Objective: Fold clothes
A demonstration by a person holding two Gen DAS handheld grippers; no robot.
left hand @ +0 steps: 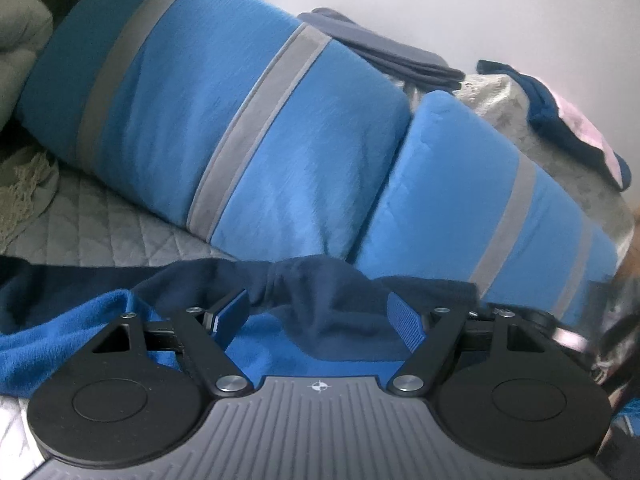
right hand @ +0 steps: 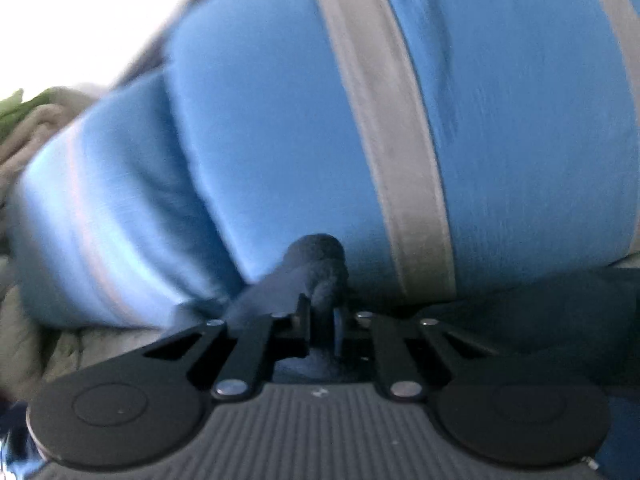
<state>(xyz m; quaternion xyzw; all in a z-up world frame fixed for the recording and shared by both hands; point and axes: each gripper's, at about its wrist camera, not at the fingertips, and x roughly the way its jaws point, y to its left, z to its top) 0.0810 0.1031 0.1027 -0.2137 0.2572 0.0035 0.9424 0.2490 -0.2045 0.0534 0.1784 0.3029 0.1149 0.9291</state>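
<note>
A fleece garment, navy (left hand: 320,300) with a brighter blue part (left hand: 60,340), lies bunched on the bed right in front of my left gripper (left hand: 318,316). That gripper is open, its blue-padded fingers (left hand: 404,320) spread wide on either side of a raised navy fold without clamping it. In the right wrist view, my right gripper (right hand: 322,320) is shut on a bunched bit of the navy garment (right hand: 320,264), which sticks up above the fingertips. This view is motion-blurred.
Two big blue pillows with grey stripes (left hand: 248,128) (left hand: 480,208) lie close behind the garment on a grey quilted bedcover (left hand: 120,224). Folded grey-blue clothes (left hand: 384,48) and a navy and pink item (left hand: 580,136) rest behind them against a white wall.
</note>
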